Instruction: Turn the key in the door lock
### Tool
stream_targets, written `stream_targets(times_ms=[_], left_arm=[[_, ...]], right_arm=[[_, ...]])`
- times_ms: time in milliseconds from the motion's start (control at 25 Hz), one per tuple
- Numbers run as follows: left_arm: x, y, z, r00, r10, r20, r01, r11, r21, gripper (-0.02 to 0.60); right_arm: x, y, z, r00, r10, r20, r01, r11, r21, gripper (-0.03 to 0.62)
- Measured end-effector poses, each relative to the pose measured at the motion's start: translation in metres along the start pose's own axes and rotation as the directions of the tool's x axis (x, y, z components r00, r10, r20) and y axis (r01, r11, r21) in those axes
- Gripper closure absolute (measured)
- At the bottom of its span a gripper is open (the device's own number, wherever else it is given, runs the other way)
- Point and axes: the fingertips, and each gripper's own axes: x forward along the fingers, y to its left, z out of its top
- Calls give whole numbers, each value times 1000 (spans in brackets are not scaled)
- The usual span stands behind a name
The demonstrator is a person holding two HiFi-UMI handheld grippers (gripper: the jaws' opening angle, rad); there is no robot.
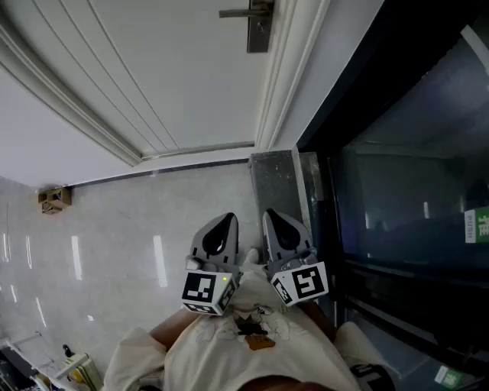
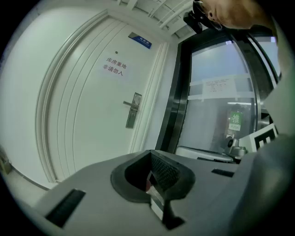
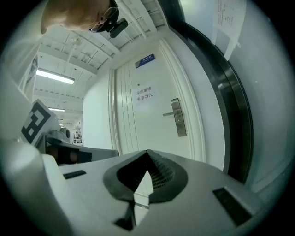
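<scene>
The white door (image 1: 176, 69) stands ahead, with a metal lock plate and lever handle (image 1: 258, 23) at its right edge. The same lock plate (image 2: 133, 109) shows in the left gripper view, and the lock plate (image 3: 178, 117) also shows in the right gripper view. It is too far off to make out a key. My left gripper (image 1: 227, 219) and right gripper (image 1: 269, 215) are held side by side close to my body, well short of the door. The left gripper (image 2: 151, 153) has its jaws together; a small reddish and pale bit shows in the slit, unclear what. The right gripper (image 3: 147, 152) is shut with nothing in it.
A black-framed glass partition (image 1: 397, 191) runs along the right, with a green sign (image 2: 235, 120) on it. A dark stone post (image 1: 275, 179) sits between door frame and glass. A small brown box (image 1: 53, 199) lies on the glossy floor at the left wall. A paper notice (image 2: 114, 67) hangs on the door.
</scene>
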Motion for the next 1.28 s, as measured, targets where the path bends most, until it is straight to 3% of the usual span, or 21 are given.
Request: stream_targets(times_ms=[400,640,960,1280], left_arm=[[17,-33,-3,1000,-17,-7,17,1000,-12,575],[27,-41,-15,1000,17,-12,-17,1000,-25,575],[63,6,-11,997,72,-10,-72,996,-59,575],[158,100,37,999,31,16,-30,998,-50,575]], right_arm=[[-20,-29,7,1000,-7,16,7,1000,4,588],[-27,-47,3,999,18,40,-20,999,49,586],[36,-65,1,999,40,32,-41,999,28,586],[180,-105,29,998,-29,52,30,999,-26,582]])
